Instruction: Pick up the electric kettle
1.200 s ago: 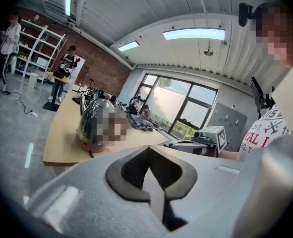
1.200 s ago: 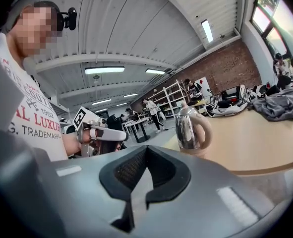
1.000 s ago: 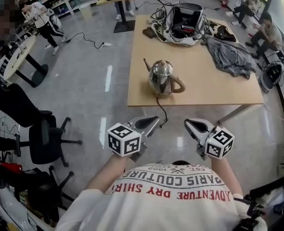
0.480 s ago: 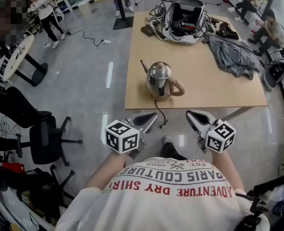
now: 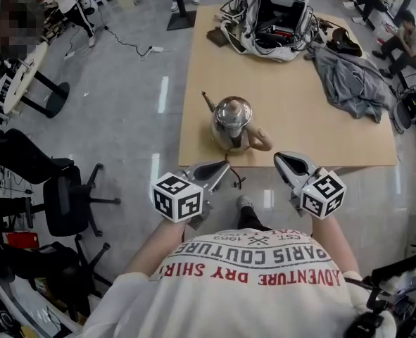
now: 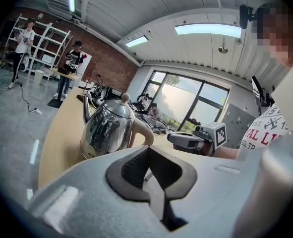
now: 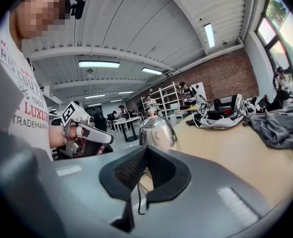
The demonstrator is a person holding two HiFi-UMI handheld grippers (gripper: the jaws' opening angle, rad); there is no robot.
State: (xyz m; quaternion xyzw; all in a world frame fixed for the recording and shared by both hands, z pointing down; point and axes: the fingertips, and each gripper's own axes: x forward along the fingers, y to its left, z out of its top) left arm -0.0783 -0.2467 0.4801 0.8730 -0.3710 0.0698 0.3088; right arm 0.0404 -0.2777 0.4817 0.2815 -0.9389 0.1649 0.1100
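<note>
Both left tongs and right tongs closed, empty, side by side before kettle.

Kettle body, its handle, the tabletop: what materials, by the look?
The kettle body is polished metal, probably stainless steel: mirror-bright, and it reflects the room. The handle is matte tan, either wood or plastic; I can't tell which. The tabletop is smooth, pale and wood-coloured with a faint sheen, likely laminate or veneer.

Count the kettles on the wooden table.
1: a steel kettle stands close to the near edge of the table, handle to the right in the head view. The open bag at the far end could hide others.
</note>
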